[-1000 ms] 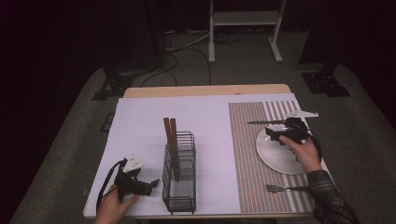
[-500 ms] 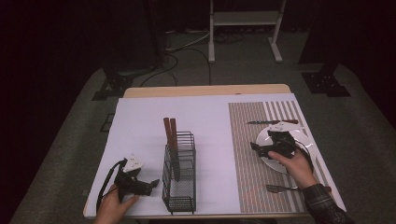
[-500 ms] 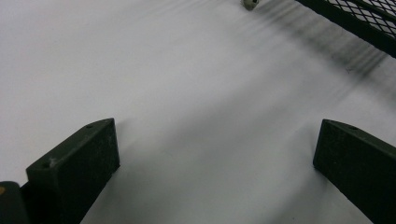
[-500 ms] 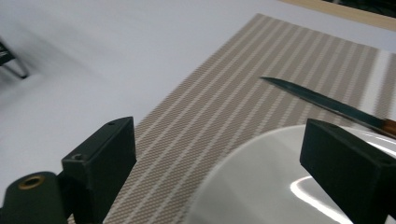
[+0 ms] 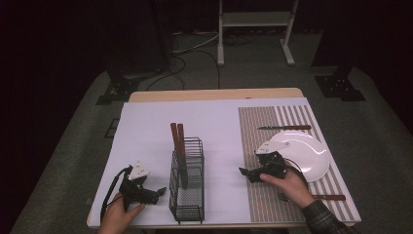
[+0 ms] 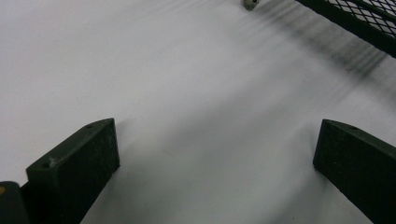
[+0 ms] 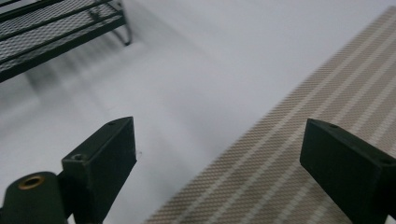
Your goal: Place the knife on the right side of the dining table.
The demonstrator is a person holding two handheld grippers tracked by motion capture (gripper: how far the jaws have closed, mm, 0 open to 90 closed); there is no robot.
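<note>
High view, right gripper: right gripper (image 5: 245, 172) hovered with jaws spread and nothing between them, low over the inner edge of the striped placemat (image 5: 265, 146), pointed toward the wire caddy (image 5: 187, 183).
Right gripper view, jaws: both black jaws stood wide apart over the seam where the placemat (image 7: 289, 154) met the white table cover (image 7: 210, 84); the caddy's mesh base (image 7: 51, 32) showed at top left.
Left gripper: left gripper (image 5: 158, 191) rested released and empty on the white cover, just beside the caddy's near left corner, apparently parked while the other hand worked.
Left gripper view, detail: jaws parted over bare white cover (image 6: 187, 116), with one small caddy foot (image 6: 250, 3) and a strip of mesh (image 6: 364, 18) at the top edge, a closeness the high view only hinted at.
Cutlery: two brown-handled knives (image 5: 177, 141) stood upright in the caddy's far section; a table knife (image 5: 285, 127) lay on the placemat beyond the white plate (image 5: 304, 153); a fork (image 5: 316, 197) lay near the front edge by the right hand (image 5: 287, 185), partly hidden.
Judgement: cutlery seemingly belonged in the caddy, so the knife and fork on the placemat remained to be collected.
</note>
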